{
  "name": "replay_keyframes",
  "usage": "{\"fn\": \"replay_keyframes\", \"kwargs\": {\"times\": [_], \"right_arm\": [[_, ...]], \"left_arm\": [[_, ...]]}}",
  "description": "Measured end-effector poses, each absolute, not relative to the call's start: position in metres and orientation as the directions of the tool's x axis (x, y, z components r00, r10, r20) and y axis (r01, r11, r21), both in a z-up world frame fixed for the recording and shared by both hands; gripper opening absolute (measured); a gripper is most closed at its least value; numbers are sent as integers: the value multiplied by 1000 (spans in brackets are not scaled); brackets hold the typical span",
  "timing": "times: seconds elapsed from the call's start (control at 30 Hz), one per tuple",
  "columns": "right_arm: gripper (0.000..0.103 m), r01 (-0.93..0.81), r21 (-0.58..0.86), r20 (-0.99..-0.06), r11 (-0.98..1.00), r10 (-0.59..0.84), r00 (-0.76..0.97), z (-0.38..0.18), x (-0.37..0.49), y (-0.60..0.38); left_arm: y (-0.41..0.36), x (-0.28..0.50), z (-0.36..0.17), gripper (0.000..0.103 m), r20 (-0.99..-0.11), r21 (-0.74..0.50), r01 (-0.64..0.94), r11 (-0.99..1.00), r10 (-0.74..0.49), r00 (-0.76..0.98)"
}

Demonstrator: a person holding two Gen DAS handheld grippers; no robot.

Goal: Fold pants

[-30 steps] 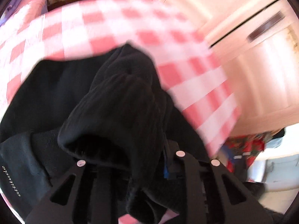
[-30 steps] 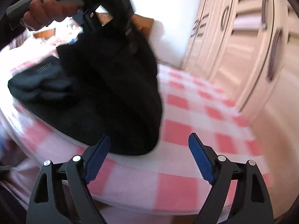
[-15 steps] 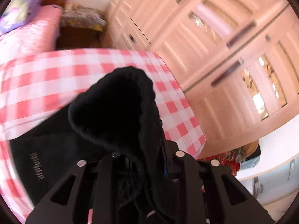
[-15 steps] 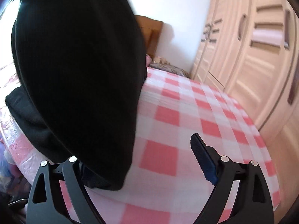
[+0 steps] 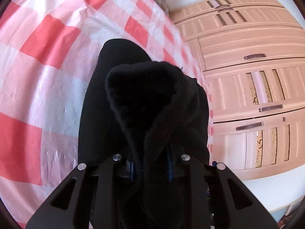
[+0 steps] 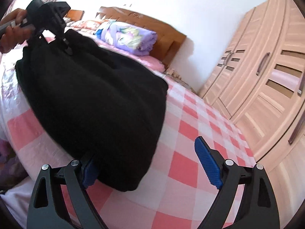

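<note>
Meanwhile, at far left of the right wrist view, a hand holds the left gripper, its fingers pinched tight on the black pants, which are lifted at that end and drape down across the pink checked bedspread. Nearer the camera, the right gripper stands wide open, gripping nothing, its left blue pad touching the cloth's lower edge. A pale wooden wardrobe stands at right.
</note>
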State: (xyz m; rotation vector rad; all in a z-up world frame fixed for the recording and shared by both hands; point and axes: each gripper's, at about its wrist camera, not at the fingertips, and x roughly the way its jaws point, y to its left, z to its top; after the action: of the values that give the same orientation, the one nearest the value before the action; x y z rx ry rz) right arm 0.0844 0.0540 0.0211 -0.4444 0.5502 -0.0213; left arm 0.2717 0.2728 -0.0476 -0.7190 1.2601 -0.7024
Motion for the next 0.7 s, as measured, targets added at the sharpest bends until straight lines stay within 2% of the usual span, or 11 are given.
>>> {"fn": "replay_keyframes", "kwargs": {"times": [0.13,0.27,0.4,0.47,0.5,0.57,0.63,0.67,0.7], "right_arm": [[86,-78,-346,-464,935,-98,881,32,76,49],[86,-138,-289,-439,947,-3,898,41,70,52],[86,-227,-324,-490,918,42,871,27,70,72],[86,-330,-318,-530,889,122,839,21,63,80],[86,-371,-315,-528,874,163,833,22,56,82],[86,-421,-294,-513,858,230,827,29,44,77],[86,-446,-172,-515,878,306,801,40,41,58],[86,-446,-48,-505,894,363,783,48,43,37],[86,-436,27,-498,899,391,774,53,45,25]], "left_arm": [[264,264,-21,21,-613,-763,108,638,-766,196],[260,253,22,20,-642,-711,181,680,-732,229],[274,257,19,22,-706,-654,161,739,-673,220],[275,264,-10,35,-786,-586,112,802,-597,162],[277,265,-22,39,-792,-585,91,806,-591,153],[292,265,-23,40,-726,-668,46,743,-664,176],[301,262,-18,54,-711,-684,24,729,-673,207],[303,259,-14,57,-721,-671,14,742,-656,225],[304,252,-4,69,-758,-618,-2,786,-596,265]]}}
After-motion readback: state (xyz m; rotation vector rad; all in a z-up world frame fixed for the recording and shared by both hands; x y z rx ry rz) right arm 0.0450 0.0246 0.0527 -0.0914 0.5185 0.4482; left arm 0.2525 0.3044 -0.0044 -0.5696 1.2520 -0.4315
